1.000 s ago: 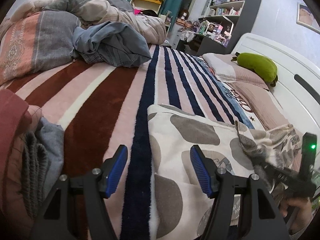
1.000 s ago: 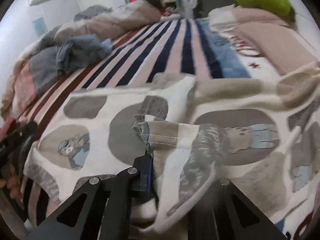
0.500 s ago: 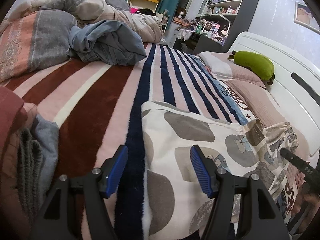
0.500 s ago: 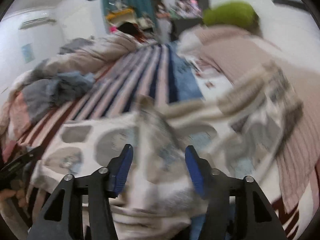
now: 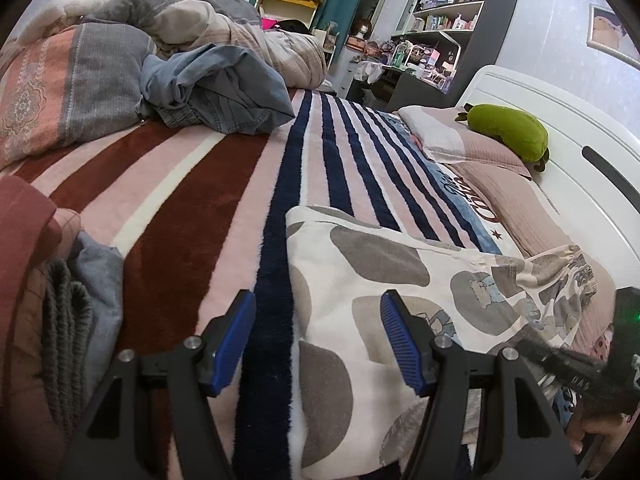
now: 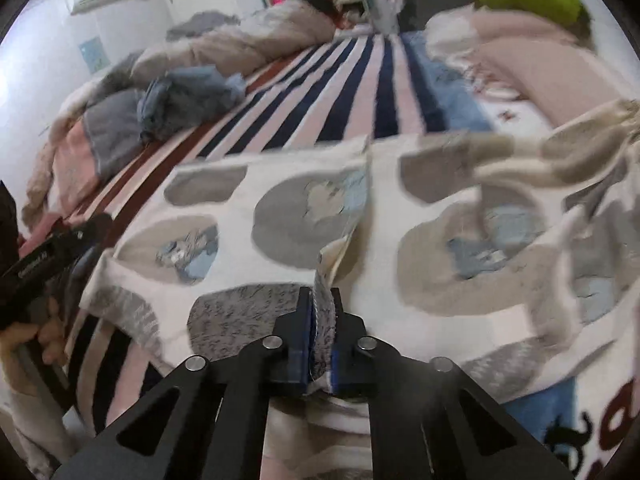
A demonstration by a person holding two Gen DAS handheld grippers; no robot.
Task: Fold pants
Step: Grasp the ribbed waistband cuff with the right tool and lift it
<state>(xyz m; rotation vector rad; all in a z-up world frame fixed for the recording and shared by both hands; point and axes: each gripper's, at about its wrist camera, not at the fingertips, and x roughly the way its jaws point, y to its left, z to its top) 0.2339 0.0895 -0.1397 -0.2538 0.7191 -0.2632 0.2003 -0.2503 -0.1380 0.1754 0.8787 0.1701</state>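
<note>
At the bottom centre of the right wrist view, the right hand-held gripper (image 6: 322, 320) is clenched on a bunched fold of the pants (image 6: 280, 216), its blue pads pressed against the cloth from both sides. The pinched fabric rises as a ridge up the middle of that frame. The pants, cream with grey blotches and small cartoon prints, spread across the lower half of both views and lie on the striped blanket (image 5: 224, 184) that covers the bed.

In the left wrist view, the left hand-held gripper (image 5: 316, 336) sits at the bottom of the frame, released, its blue-padded fingers wide apart and grasping nothing. Its right finger is over the pants' left edge; its left finger is over a pink and navy stripe.

Farther up, in the upper left of the left wrist view, a crumpled blue garment (image 5: 224, 92) lies beside a heaped quilt (image 5: 188, 28). At the right, a green plush toy (image 5: 508, 132) rests on pink pillows against the white headboard (image 5: 568, 120). Dark shelves (image 5: 452, 28) stand at the top of the frame.
</note>
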